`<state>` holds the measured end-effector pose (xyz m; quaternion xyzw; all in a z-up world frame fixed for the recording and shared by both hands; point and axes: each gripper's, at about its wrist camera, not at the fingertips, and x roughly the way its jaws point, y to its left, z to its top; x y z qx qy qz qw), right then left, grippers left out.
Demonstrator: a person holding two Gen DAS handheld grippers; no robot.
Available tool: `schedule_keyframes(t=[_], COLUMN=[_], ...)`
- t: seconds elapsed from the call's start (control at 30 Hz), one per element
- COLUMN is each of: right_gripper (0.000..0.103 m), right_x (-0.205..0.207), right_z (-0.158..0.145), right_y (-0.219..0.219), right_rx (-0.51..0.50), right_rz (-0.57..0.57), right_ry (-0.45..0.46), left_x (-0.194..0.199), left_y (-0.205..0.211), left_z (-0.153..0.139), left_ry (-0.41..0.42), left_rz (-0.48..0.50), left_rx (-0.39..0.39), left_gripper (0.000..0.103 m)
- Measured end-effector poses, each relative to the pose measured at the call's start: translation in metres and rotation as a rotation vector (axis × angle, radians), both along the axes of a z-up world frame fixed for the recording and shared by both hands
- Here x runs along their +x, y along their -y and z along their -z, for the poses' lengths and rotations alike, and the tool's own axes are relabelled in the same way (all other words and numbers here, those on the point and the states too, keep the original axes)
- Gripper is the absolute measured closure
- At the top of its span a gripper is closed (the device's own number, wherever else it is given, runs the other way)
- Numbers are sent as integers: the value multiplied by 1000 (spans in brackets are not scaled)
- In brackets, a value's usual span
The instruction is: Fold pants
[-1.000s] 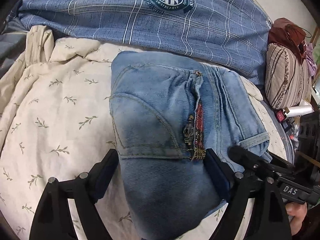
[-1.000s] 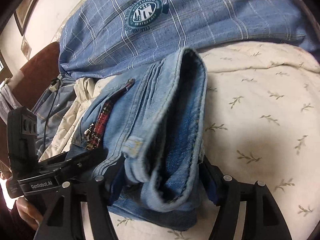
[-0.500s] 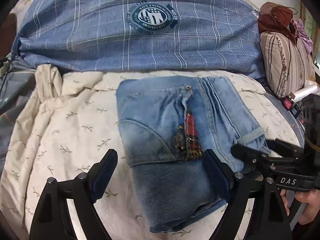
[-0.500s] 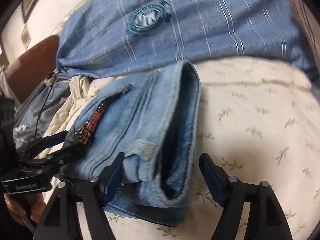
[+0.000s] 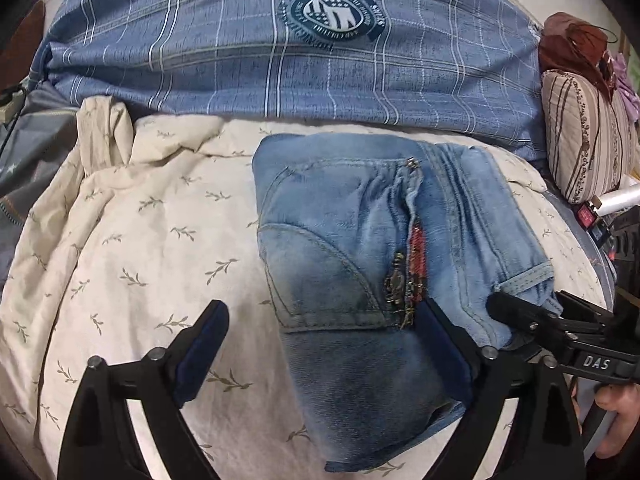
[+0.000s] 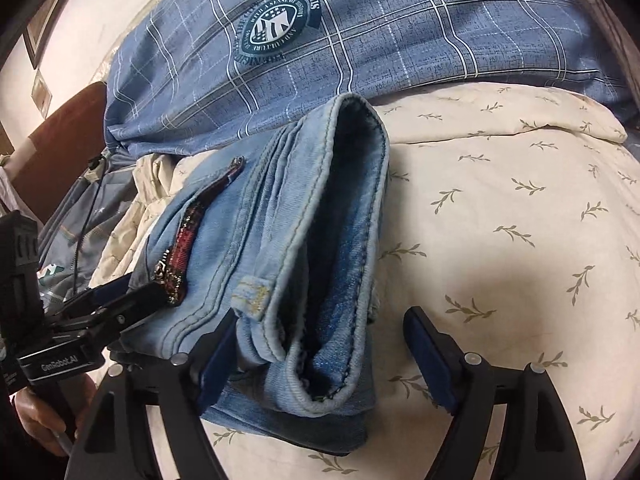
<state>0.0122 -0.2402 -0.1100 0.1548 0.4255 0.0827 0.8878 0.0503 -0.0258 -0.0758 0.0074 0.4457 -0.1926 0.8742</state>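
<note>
Folded light-blue jeans [image 5: 340, 240] lie on a cream leaf-print bedspread [image 5: 140, 260], pocket and red zip trim facing up. My left gripper [image 5: 324, 344] straddles their near end and its jaws are opening. Its left finger stands clear over the bedspread and its right finger rests by the zip trim. In the right wrist view the jeans [image 6: 280, 220] show their stacked waistband edge. My right gripper [image 6: 322, 356] is around that edge, jaws opening. The right pad is clear of the denim and the left one is close against it. Neither gripper presses on the cloth.
A blue plaid quilt [image 5: 240, 40] with a round badge lies across the far side of the bed. A striped cushion [image 5: 580, 132] and small clutter sit at the right edge. Grey bedding [image 6: 80, 220] and a brown headboard [image 6: 68, 128] lie left. A person's hand [image 6: 40, 412] holds the left gripper.
Both pairs of jaws have spread. The left gripper's left finger came off the jeans, and the right gripper's right pad drew away from the waistband fold. The jeans settled flat.
</note>
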Motion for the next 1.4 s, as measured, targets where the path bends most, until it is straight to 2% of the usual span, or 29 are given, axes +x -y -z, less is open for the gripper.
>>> schedule_keyframes(t=[0.2,0.6,1.0,1.4], right_gripper=[19,19,19,19], right_x=[0,-2,-4,-4], right_z=[2,4,4,1], right_y=[0,-2,-3,-2], right_rx=[-4,-24,-28,-19], right_rz=[-14,-39,-22,-20], right_ry=[10,29,24,-10], left_x=[4,3,-5,-5], left_y=[-1,-2,5,5], left_z=[6,9,9,7], left_ry=[-18,-19,20,23], left_rz=[0,-5,5,6], left_rx=[2,-4,62,73], left_gripper=[0,0,0,0])
